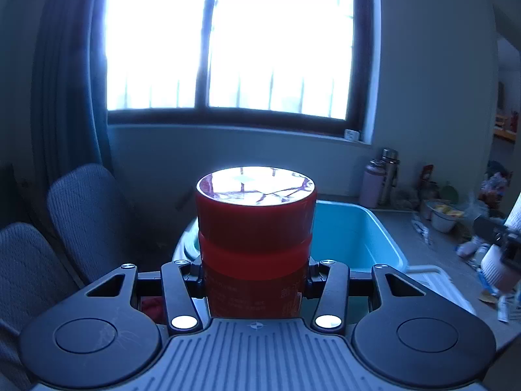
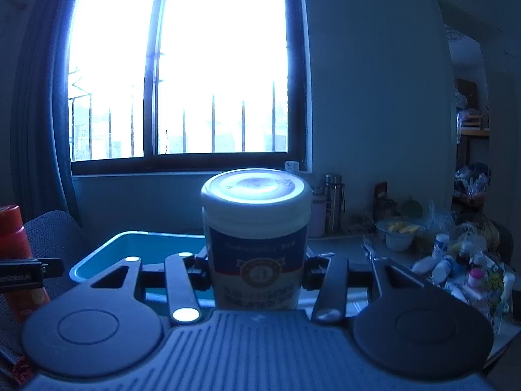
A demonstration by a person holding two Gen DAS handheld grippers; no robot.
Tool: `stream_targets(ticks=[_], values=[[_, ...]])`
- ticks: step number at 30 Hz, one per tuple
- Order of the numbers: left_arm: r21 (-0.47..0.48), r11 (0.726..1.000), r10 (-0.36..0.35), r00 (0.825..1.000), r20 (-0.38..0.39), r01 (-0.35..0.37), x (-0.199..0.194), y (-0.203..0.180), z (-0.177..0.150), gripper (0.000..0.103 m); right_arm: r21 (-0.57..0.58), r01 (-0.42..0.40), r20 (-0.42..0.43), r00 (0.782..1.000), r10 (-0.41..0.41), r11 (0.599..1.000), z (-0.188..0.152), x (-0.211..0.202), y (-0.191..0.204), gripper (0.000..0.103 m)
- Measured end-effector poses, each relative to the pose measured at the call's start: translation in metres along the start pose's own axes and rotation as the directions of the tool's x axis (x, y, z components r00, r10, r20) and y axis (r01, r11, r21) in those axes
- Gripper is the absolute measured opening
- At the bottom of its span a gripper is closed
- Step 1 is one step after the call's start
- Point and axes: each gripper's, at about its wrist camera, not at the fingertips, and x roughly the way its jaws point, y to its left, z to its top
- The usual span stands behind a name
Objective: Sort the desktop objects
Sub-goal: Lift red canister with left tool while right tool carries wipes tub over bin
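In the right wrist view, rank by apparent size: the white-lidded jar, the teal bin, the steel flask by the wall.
1. White-lidded jar, though it sits nearest the camera, so this is unsure.
2. Teal bin, partly hidden.
3. Steel flask, smallest and farthest.

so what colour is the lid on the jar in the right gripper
White, on the blue-labelled plastic jar; clearest in the right wrist view.

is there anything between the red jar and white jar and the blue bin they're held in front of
Nothing visible. The left gripper holds the red jar upright and the right gripper holds the white jar upright, both above the near rim of the blue bin. The visible part of the bin's inside looks bare; the jars hide the rest.
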Motion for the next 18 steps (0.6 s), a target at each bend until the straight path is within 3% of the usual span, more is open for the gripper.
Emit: stream_targets(ticks=[8, 18], values=[[-0.004, 1.000, 0.002, 1.000, 0.005, -0.002, 0.050, -0.010, 0.036, 0.050, 0.003, -0.029, 0.014, 0.999, 0.028, 1.000, 0.020, 0.051, 0.002, 0.048], [0.014, 1.000, 0.021, 0.998, -0.067, -0.020, 0.125, -0.022, 0.068, 0.050, 0.019, -0.130, -0.044, 0.990, 0.131, 0.991, 0.035, 0.125, 0.017, 0.048]])
